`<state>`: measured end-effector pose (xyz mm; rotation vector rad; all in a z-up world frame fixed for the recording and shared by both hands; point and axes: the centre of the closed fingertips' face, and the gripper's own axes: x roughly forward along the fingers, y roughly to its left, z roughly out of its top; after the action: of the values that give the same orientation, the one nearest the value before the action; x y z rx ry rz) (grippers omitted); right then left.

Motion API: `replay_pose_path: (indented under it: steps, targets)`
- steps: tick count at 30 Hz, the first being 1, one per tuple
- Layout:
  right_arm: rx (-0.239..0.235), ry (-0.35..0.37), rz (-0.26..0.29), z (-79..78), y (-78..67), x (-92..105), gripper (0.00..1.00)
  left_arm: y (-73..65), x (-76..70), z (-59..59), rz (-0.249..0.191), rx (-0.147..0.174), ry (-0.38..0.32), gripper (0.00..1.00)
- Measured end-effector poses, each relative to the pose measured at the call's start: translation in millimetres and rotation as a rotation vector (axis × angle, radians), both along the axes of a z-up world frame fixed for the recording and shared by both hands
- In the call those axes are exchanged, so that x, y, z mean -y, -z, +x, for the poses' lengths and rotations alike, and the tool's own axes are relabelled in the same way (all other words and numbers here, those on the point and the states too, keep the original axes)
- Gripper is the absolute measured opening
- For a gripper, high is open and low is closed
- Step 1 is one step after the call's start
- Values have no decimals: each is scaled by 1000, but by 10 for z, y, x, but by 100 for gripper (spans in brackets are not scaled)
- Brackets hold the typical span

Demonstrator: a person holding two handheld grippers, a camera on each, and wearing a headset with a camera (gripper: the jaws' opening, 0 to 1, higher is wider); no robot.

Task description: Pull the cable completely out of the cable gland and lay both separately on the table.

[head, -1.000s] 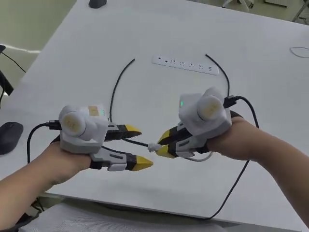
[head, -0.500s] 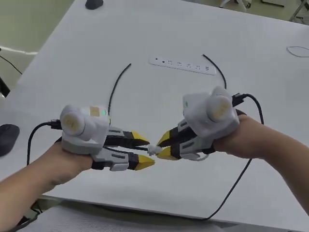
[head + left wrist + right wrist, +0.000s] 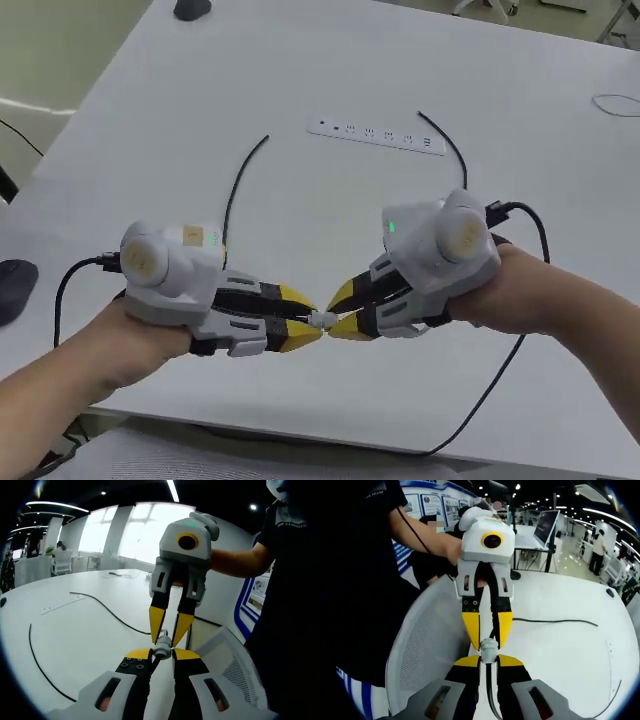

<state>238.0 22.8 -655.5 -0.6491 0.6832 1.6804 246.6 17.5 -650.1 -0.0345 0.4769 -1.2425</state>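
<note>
My right gripper [image 3: 340, 313] is keeping its jaws clamped on the white cable gland [image 3: 322, 320]. My left gripper [image 3: 308, 318], jaws pinching the black cable [image 3: 236, 185] beside it, should be pulling straight out.

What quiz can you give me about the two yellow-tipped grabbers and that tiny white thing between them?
1. True or false: the thin black cable is already out of the small white plastic cable gland.
2. Which lies farther back on the white table? A) a long white power strip B) a red mug C) a metal tray
3. Fill in: the left gripper and right gripper meet tip to tip at the ____.
Key: 1 false; 2 A; 3 cable gland.
</note>
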Motion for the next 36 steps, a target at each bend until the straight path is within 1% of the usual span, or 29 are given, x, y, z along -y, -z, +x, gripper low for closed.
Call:
replay_pose_path:
  steps: [2, 4, 6, 10, 14, 19, 20, 21, 22, 23, 25, 26, 27, 28, 29, 31, 33, 34, 36]
  targets:
    - [-8, 4, 13, 1, 4, 0, 6, 2, -7, -3, -2, 9, 4, 16]
    - [-20, 6, 31, -3, -5, -1, 6, 5, -13, -7, -6, 8, 6, 16]
    - [-29, 9, 44, -6, -16, -3, 6, 4, -14, -12, -8, 16, 13, 16]
    - [-51, 18, 56, -13, -23, -8, 6, -4, -16, -22, -10, 30, 32, 16]
    - [-63, 26, 60, -3, -26, -8, 6, -7, -15, -16, -9, 41, 40, 16]
    - [-67, 23, 67, -3, -28, -7, 6, -11, -11, -17, -14, 46, 43, 16]
    - [-74, 24, 78, -4, -33, -6, 6, -14, -13, -19, -22, 31, 38, 16]
    - [-72, 23, 84, -5, -33, -8, 6, -16, -15, -16, -23, 22, 34, 16]
    - [-68, 20, 88, -8, -32, -10, 6, -17, -16, -16, -20, 24, 35, 16]
    - [-47, 10, 95, -5, -33, -18, 7, -19, -20, -9, -15, 28, 34, 15]
    - [15, -13, 115, 18, -38, -44, 7, -31, -35, 11, -11, 16, 19, 15]
    - [18, -5, 112, 13, -39, -43, 7, -36, -49, 15, -6, 22, 16, 15]
    - [49, -15, 120, 16, -53, -53, 7, -41, -59, 18, -6, 20, 14, 15]
    - [68, -23, 122, 12, -60, -56, 7, -53, -68, 19, -7, 5, 10, 15]
    - [84, -24, 121, 7, -66, -60, 7, -62, -70, 17, -6, 2, 9, 15]
    - [92, -10, 123, -5, -85, -66, 8, -82, -73, 10, 5, 11, 12, 15]
    - [90, 14, 135, 5, -104, -57, 8, -106, -62, 1, 14, 11, 14, 14]
    - [81, 25, 143, 4, -115, -50, 8, -116, -56, -5, 17, 15, 18, 14]
    - [27, 85, 161, 6, -149, -29, 8, -136, -35, -19, 26, 19, 24, 14]
